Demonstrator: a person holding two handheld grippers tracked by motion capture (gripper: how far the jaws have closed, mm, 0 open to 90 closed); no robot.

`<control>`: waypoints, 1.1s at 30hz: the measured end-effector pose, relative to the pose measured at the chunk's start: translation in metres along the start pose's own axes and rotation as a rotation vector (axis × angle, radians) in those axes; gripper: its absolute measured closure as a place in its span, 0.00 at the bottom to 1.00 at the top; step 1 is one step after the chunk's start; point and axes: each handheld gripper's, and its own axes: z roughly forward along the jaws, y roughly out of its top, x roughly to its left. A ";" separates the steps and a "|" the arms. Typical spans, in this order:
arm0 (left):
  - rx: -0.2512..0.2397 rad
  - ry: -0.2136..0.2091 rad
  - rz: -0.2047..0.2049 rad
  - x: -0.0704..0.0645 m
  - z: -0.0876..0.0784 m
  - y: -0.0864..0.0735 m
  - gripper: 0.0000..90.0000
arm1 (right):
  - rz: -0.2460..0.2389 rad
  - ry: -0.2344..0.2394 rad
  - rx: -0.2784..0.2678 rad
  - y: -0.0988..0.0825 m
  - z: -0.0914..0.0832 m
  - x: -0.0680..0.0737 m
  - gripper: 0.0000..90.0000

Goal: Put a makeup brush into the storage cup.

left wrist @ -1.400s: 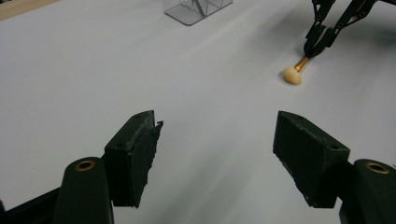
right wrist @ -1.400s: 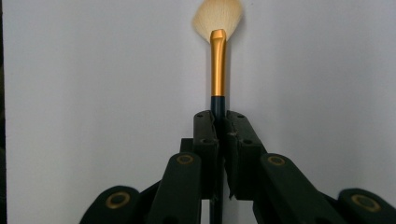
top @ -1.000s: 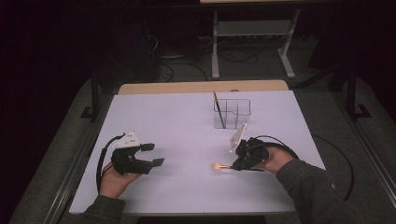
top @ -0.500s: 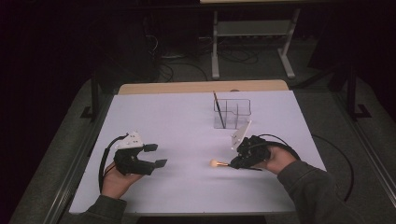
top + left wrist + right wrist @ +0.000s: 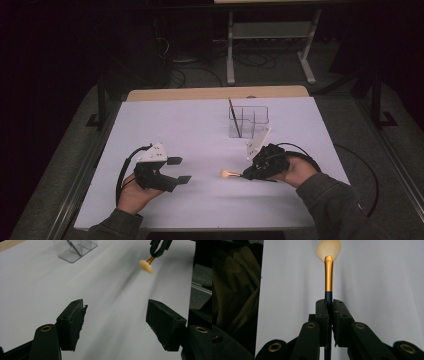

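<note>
My right gripper (image 5: 248,175) (image 5: 328,302) is shut on the dark handle of a makeup brush (image 5: 231,174) (image 5: 328,277) with a gold ferrule and pale bristles, held just above the white table (image 5: 200,130) and pointing left. The brush (image 5: 147,265) also appears in the left gripper view at the upper right, with the right gripper's jaws clamped on it. My left gripper (image 5: 180,170) (image 5: 116,320) stands open at the table's front left, with nothing between its jaws. A clear plastic organiser (image 5: 248,121) (image 5: 75,251) stands at the back right and holds a thin dark pencil-like stick (image 5: 234,117).
The table's wooden far edge (image 5: 215,93) borders a dark floor with cables and a metal stand (image 5: 270,40). A cable (image 5: 355,170) trails off the right side of the table from my right gripper.
The right gripper with the brush has shifted slightly left and forward over the table. The left gripper has barely moved.
</note>
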 end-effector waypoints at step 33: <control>0.052 -0.164 0.120 -0.029 0.040 0.053 0.40 | -0.096 0.000 -0.058 0.033 -0.011 0.013 0.92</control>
